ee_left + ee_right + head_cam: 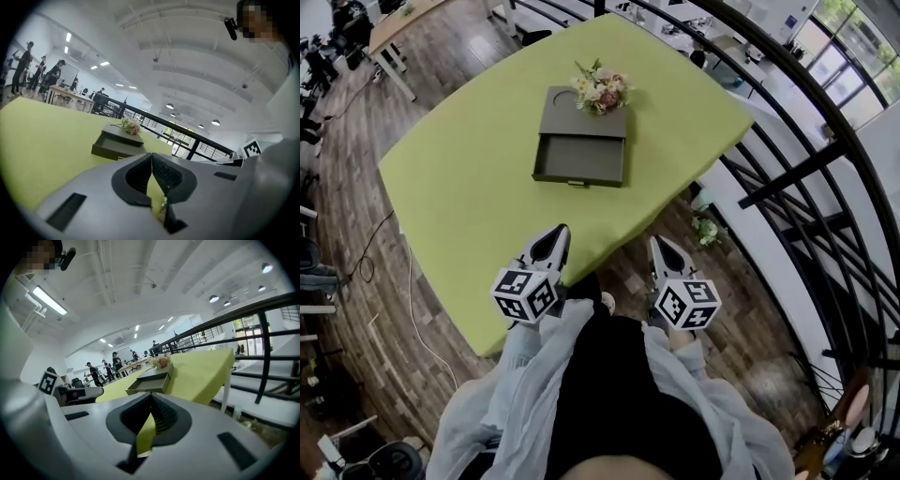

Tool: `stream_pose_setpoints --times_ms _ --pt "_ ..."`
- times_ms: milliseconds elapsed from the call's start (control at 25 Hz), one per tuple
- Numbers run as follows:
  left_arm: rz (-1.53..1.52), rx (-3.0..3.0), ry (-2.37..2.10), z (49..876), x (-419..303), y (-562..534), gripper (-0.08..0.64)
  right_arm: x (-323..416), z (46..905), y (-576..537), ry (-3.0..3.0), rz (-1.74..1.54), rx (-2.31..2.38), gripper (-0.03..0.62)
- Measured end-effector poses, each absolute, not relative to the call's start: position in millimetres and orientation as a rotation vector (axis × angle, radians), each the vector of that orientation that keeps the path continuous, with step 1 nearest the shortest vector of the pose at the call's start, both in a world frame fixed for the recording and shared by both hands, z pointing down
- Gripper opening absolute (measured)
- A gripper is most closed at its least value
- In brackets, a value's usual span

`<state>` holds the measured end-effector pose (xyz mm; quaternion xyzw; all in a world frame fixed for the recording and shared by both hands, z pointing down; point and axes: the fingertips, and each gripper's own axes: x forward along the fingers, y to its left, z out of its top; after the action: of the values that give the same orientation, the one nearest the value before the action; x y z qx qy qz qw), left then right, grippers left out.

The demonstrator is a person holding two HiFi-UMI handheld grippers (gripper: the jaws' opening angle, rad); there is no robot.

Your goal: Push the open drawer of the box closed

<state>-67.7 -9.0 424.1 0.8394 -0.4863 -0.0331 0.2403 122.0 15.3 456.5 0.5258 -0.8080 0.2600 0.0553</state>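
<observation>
A dark olive box (584, 122) lies near the middle of the green table (459, 187), and its drawer (580, 161) is pulled out toward me. A small bunch of flowers (600, 90) rests on the box's far right corner. My left gripper (556, 232) hovers over the table's near edge, well short of the drawer, jaws shut with nothing in them. My right gripper (660, 244) is beside it just off the table edge, also shut and empty. The left gripper view has the box (118, 143) ahead of the left gripper (151, 155). In the right gripper view the box (151, 379) lies ahead of the right gripper (151, 395).
A black metal railing (787, 178) runs along the right side past the table. Other desks (394, 28) and people stand at the far left. A white cable (412, 309) trails over the wooden floor at the left. A second bunch of flowers (705, 231) lies on the floor under the table's right corner.
</observation>
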Motion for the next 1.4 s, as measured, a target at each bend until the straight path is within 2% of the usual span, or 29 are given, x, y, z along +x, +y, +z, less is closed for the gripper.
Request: stream_pose_setpoints --times_ms 680,720,800,840,1040,1400 --pt "-0.614 1.753 -1.079 455.5 -76.0 -67.7 0.023 95.2 472.3 -16.1 -2.45 0.839 1.505 0.006" --pt "-0.642 1.705 -1.054 457.9 -76.4 -69.9 0.038 93.7 474.4 -18.3 -2.446 0.847 1.502 0.006" --pt "-0.732 1.615 -0.959 456.7 -73.6 -75.6 0.152 89.9 477.2 -22.9 -2.44 0.865 1.495 0.006" --pt "-0.781 1.58 -0.913 454.9 -72.7 -79.3 0.185 87.7 477.7 -24.9 -2.44 0.872 1.491 0.006" --pt "-0.936 1.371 -0.836 470.5 -83.9 -96.5 0.219 82.1 479.5 -34.6 -2.434 0.884 1.48 0.006" --pt "-0.906 1.276 -0.858 508.0 -81.5 -118.7 0.221 85.0 488.6 -52.7 -2.398 0.925 1.497 0.006"
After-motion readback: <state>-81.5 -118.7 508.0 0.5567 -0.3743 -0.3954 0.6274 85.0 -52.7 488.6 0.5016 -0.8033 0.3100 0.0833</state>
